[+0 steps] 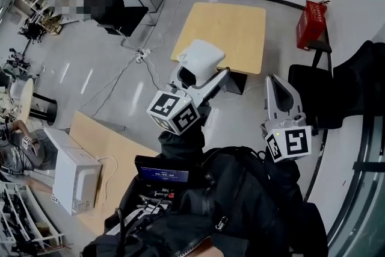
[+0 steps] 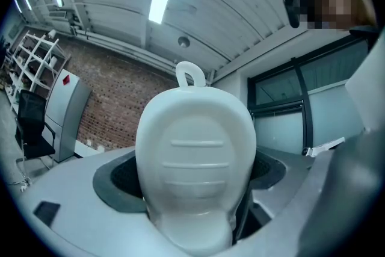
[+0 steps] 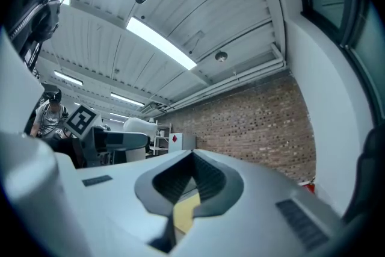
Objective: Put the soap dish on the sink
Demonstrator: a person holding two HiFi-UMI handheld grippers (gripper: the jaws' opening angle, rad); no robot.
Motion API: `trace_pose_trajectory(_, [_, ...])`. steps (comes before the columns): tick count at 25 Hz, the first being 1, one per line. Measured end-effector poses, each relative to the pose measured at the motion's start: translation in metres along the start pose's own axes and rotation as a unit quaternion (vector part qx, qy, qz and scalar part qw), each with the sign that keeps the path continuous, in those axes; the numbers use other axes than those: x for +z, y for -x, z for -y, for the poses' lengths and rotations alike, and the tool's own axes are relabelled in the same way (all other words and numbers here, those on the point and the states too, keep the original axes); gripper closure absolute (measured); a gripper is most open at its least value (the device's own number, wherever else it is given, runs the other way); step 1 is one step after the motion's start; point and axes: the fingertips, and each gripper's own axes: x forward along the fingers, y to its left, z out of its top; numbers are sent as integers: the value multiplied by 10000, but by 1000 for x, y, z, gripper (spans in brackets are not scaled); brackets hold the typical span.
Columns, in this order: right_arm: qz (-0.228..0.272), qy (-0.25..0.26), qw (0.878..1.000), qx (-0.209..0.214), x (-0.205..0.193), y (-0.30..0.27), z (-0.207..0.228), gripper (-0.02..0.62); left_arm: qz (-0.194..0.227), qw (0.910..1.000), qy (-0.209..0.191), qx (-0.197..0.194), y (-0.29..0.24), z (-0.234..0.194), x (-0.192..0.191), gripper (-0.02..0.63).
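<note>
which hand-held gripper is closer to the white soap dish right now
Left. The left hand-held gripper has the soap dish clamped between its jaws. The right hand-held gripper is off to the dish's right, apart from it, empty, with its jaws together.

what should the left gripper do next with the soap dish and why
Probably hold the grip and carry it onward. The left gripper is clamped on the white soap dish, held up in mid-air, and no sink shows in any view: only floor and a wooden table lie ahead. Opening here would likely drop it. The right gripper is shut and empty.
</note>
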Motion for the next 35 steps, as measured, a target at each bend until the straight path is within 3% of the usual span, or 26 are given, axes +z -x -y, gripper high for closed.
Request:
trace_pose_trajectory(23, [-397, -162, 9988, 225, -28, 43, 20, 591, -102, 9997, 100, 179, 7, 48, -39, 121])
trace_pose_trajectory(35, [-603, -254, 9975, 274, -48, 30, 18, 591, -225, 9993, 205, 226, 1, 33, -55, 121])
